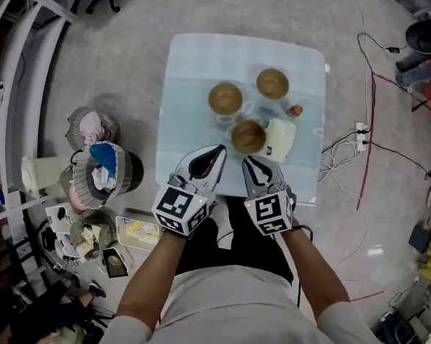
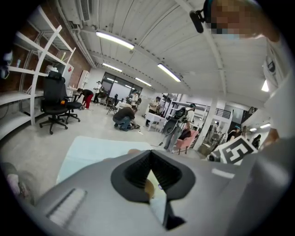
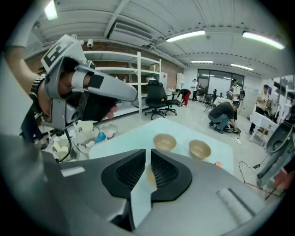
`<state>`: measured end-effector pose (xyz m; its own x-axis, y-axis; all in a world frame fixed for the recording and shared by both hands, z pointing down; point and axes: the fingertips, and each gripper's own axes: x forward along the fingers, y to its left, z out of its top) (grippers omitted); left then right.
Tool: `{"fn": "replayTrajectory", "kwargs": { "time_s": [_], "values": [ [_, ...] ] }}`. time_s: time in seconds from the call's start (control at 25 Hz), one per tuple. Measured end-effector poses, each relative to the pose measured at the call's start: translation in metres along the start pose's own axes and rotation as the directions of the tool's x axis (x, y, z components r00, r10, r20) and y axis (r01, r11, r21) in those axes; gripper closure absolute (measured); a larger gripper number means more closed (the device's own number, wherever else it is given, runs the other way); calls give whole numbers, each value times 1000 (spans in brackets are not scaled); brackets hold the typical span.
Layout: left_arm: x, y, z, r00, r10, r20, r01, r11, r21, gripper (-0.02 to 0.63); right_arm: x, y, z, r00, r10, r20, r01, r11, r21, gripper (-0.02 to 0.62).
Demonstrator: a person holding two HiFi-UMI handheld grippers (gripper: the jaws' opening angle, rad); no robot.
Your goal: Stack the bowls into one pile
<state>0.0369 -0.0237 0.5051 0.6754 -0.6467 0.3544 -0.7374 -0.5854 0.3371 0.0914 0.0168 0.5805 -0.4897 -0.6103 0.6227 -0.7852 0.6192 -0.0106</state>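
Stacking not yet begun: three bowls sit separately on the table [image 1: 186,67], none nested. Nearest bowl [image 1: 248,136] lies toward the near edge, just beside a white tub [image 1: 282,139]. Second bowl [image 1: 226,98] sits mid-table, and the third bowl [image 1: 272,83] lies closer to the right edge. A small red item [image 1: 295,110], too small to identify, lies near the right edge. Left gripper [image 1: 218,151] hovers at the near edge, jaw tips meeting, nothing between them. Right gripper [image 1: 253,162] is alongside, jaws drawn to what looks like a thin slit, empty. Step in hand is judged to be the approach. Next move calls for parting one gripper's jaws and taking the nearest bowl by its rim.
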Motion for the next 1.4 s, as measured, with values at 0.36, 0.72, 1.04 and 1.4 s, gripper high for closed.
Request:
{"fn": "replayTrajectory", "kwargs": {
  "time_s": [0.36, 0.72, 1.04, 1.4],
  "values": [
    [16, 29, -48, 997, 30, -67, -33, 998, -55, 600, 59, 2, -62, 986, -38, -164, 3, 978, -211, 551],
    [32, 50, -79, 993, -25, -116, 14, 995, -94, 600, 99, 2, -105, 944, -165, -285, 41, 917, -397, 535],
    [37, 65, -92, 986, -60, -153, 44, 993, -108, 600, 111, -5, -118, 911, -257, -322, 88, 885, -457, 541],
    [42, 71, -88, 982, -89, -165, 73, 992, -101, 600, 111, -4, -107, 912, -269, -310, 100, 878, -468, 574]
  ]
}}
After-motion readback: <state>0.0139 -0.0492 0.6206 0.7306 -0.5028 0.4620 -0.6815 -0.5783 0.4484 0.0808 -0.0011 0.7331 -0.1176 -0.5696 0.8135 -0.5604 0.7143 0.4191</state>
